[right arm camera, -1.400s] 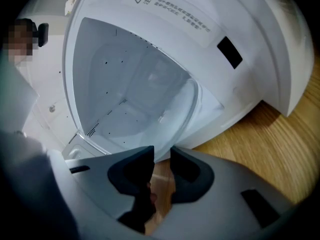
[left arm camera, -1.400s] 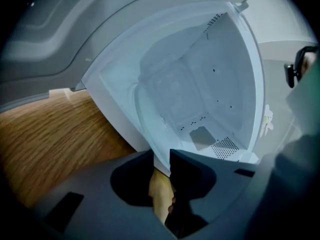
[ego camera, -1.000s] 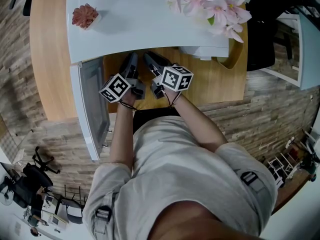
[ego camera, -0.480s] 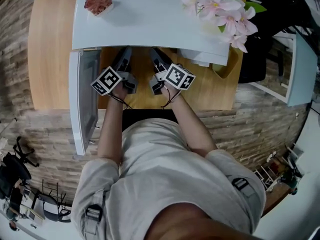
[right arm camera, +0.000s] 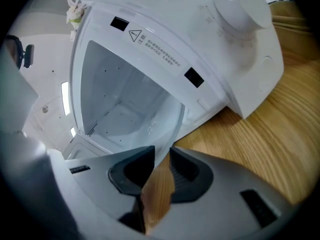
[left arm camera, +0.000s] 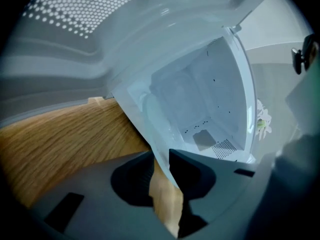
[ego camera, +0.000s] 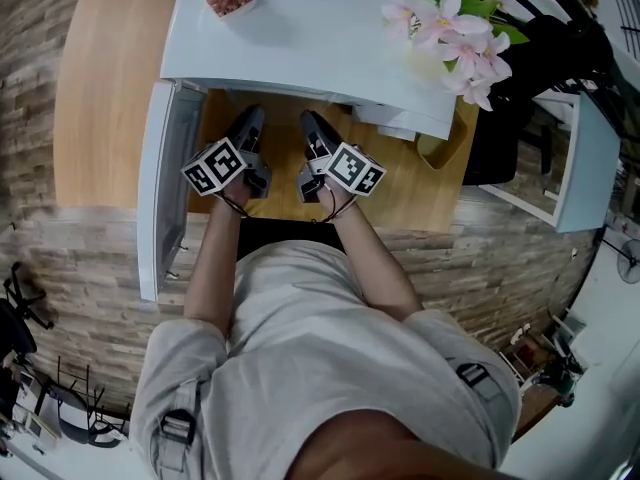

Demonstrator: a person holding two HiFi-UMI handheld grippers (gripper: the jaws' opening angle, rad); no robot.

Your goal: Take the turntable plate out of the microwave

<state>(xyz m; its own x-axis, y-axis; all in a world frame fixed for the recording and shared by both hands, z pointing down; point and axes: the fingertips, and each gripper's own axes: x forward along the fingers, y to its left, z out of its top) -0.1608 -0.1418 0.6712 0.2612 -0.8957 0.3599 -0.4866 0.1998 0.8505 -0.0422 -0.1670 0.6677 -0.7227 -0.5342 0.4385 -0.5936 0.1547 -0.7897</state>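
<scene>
One clear, smooth glass turntable plate (left arm camera: pixel 159 129) sits pinched at its rim by the left gripper (left arm camera: pixel 161 154) and right gripper (right arm camera: pixel 162 151), jaws just closed on it, before the open white microwave (right arm camera: pixel 150 39), whose warning-triangle label (right arm camera: pixel 157 51) has print too small to read, above the wooden table (right arm camera: pixel 280 129).

Head view looks steeply down on the microwave (ego camera: pixel 300 38) top; both gripper views, close in, face its open cavity across the turntable plate (right arm camera: pixel 165 129).
</scene>
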